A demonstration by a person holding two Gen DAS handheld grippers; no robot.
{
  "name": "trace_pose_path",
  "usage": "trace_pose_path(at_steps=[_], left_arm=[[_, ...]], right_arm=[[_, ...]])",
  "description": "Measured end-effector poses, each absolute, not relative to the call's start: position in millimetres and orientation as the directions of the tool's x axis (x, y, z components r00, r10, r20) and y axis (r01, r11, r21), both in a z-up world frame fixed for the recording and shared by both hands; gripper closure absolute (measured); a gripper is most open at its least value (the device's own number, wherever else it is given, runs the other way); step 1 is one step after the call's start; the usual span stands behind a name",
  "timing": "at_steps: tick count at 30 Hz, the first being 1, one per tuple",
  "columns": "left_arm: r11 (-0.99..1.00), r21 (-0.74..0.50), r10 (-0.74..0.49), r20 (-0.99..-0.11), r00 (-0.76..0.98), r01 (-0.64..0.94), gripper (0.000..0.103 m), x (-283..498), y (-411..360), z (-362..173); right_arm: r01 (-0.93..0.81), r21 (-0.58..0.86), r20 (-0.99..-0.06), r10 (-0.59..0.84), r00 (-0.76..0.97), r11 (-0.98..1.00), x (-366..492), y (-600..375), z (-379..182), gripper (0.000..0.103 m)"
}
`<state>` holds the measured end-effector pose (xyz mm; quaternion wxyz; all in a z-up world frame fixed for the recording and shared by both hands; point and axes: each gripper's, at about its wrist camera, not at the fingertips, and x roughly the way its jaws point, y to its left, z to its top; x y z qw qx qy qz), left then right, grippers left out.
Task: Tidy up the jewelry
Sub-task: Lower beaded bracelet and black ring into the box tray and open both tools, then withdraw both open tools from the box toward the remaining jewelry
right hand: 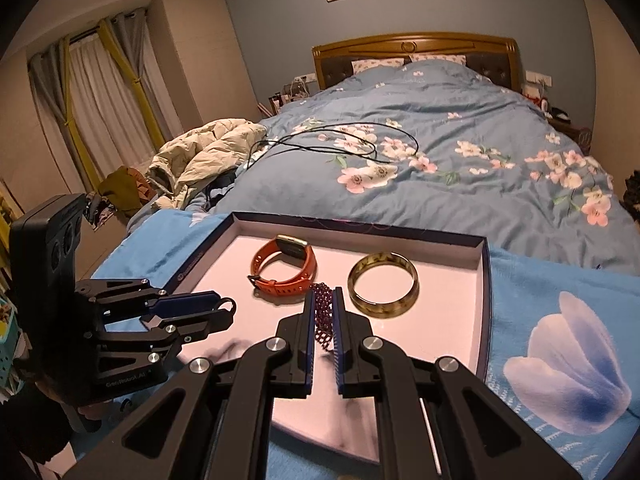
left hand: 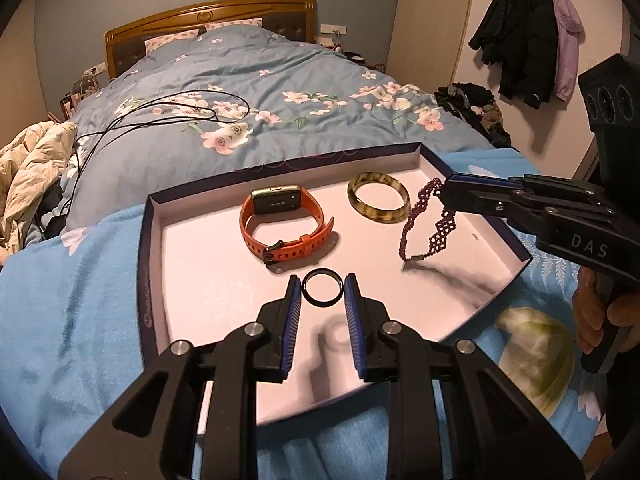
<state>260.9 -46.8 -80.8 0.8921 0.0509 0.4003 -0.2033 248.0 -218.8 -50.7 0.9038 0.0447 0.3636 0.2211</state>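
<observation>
A shallow white-lined tray (left hand: 208, 280) (right hand: 448, 344) lies on the blue bedspread. In it are an orange smartwatch (left hand: 280, 220) (right hand: 286, 266) and a tortoiseshell bangle (left hand: 378, 198) (right hand: 383, 288). My left gripper (left hand: 322, 290) (right hand: 226, 308) is shut on a thin black ring (left hand: 322, 288) and holds it just above the tray floor. My right gripper (right hand: 323, 312) (left hand: 442, 192) is shut on a purple beaded bracelet (left hand: 424, 224) (right hand: 325, 320), which hangs down with its clasp end near the tray floor.
The tray sits at the foot of a bed with a blue floral duvet (left hand: 256, 92) (right hand: 460, 160). Black cables (left hand: 168, 116) lie on the duvet. A cream jacket (right hand: 200, 152) is heaped at the left. Coats (left hand: 524, 40) hang on the right wall.
</observation>
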Motion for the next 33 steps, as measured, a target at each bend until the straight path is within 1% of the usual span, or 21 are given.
trace_pose_path(at_steps=[2, 17, 18, 20, 21, 25, 27, 28, 29, 33], left_arm=[[0.914, -0.064, -0.312, -0.742, 0.593, 0.401, 0.081, 263.6, -50.3, -83.5], [0.927, -0.077, -0.280, -0.794, 0.540, 0.367, 0.081, 288.3, -56.8, -103.3], [0.928, -0.080, -0.279, -0.797, 0.536, 0.364, 0.081, 290.1, -56.7, -103.9], [0.931, -0.073, -0.267, -0.803, 0.533, 0.357, 0.081, 292.2, -57.6, -105.7], [0.932, -0.071, -0.264, -0.804, 0.533, 0.355, 0.081, 293.3, -58.0, -106.3], [0.932, -0.070, -0.263, -0.804, 0.533, 0.355, 0.080, 295.9, -59.3, -105.7], [0.934, -0.064, -0.257, -0.804, 0.536, 0.352, 0.079, 297.5, -60.5, -106.1], [0.934, -0.065, -0.257, -0.805, 0.534, 0.352, 0.078, 298.8, -61.2, -106.1], [0.935, -0.068, -0.259, -0.803, 0.536, 0.349, 0.074, 298.9, -60.9, -105.3], [0.934, -0.058, -0.263, -0.778, 0.570, 0.353, 0.063, 290.4, -60.2, -95.7]], right_arm=[[-0.358, 0.259, -0.647, 0.436, 0.625, 0.897, 252.8, -220.3, -56.6, 0.097], [-0.298, 0.252, -0.708, 0.386, 0.591, 0.921, 270.4, -225.1, -82.8, 0.096], [-0.295, 0.248, -0.711, 0.380, 0.592, 0.923, 270.5, -225.1, -83.4, 0.094], [-0.292, 0.234, -0.716, 0.367, 0.594, 0.927, 270.4, -224.4, -84.3, 0.093], [-0.287, 0.227, -0.717, 0.359, 0.597, 0.931, 270.3, -224.6, -84.3, 0.088], [-0.278, 0.218, -0.716, 0.347, 0.606, 0.936, 267.7, -225.8, -83.3, 0.086], [-0.280, 0.222, -0.710, 0.352, 0.610, 0.934, 265.7, -227.0, -81.0, 0.082], [-0.282, 0.221, -0.707, 0.353, 0.613, 0.934, 263.7, -227.2, -79.4, 0.078], [-0.281, 0.220, -0.705, 0.351, 0.615, 0.934, 262.6, -227.5, -78.1, 0.077], [-0.285, 0.211, -0.703, 0.348, 0.620, 0.935, 257.6, -228.4, -74.0, 0.076]])
